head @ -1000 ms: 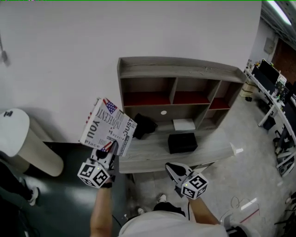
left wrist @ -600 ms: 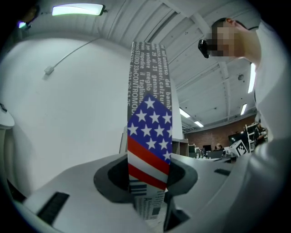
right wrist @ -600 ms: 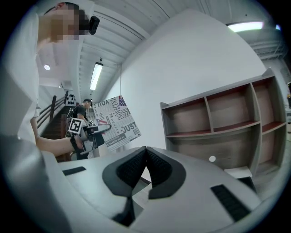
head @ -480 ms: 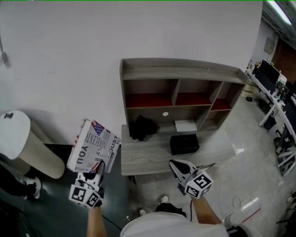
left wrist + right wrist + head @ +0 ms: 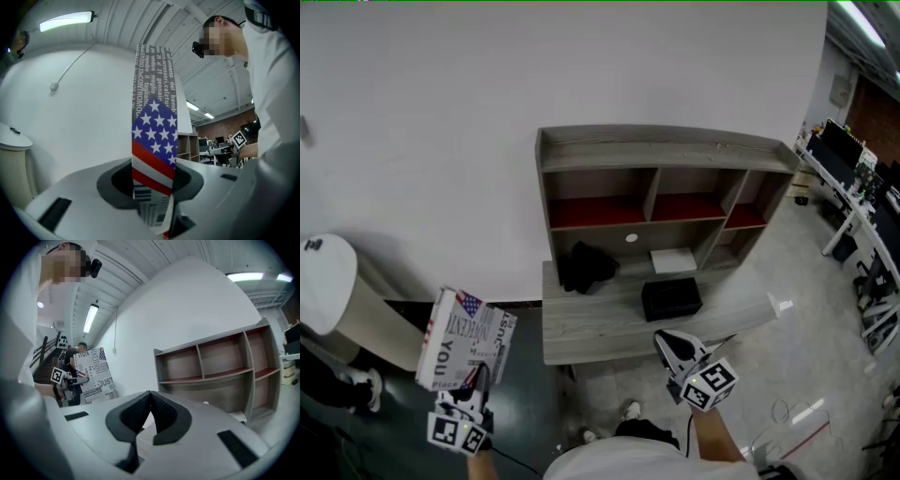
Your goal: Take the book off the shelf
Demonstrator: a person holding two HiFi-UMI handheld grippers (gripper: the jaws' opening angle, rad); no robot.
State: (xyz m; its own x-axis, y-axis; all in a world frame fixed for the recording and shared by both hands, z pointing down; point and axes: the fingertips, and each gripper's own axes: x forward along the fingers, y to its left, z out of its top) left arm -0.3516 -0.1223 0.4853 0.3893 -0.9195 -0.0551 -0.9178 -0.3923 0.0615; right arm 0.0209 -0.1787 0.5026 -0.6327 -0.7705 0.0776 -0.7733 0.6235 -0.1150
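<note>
The book point(image 5: 464, 339), white with black lettering and a stars-and-stripes corner, stands upright off the shelf, left of the desk. My left gripper point(image 5: 475, 377) is shut on its lower edge. In the left gripper view the book point(image 5: 153, 140) rises edge-on from between the jaws of that gripper point(image 5: 152, 187). The grey shelf unit point(image 5: 666, 150) with red-lined compartments stands against the white wall. My right gripper point(image 5: 668, 343) hovers at the desk's front edge, shut and holding nothing; its pads meet point(image 5: 150, 397). The right gripper view shows the book point(image 5: 96, 376) far left and the shelf point(image 5: 225, 376).
On the grey desk top point(image 5: 600, 328) lie a black bundle point(image 5: 586, 265), a black box point(image 5: 671, 298) and a white flat item point(image 5: 673, 258). A white rounded bin point(image 5: 328, 281) stands at the left. Workbenches with equipment point(image 5: 853, 178) line the right side.
My left gripper has carried the book leftward and lower in the head view, away from the shelf and desk. The right gripper has drifted slightly right, still shut.
</note>
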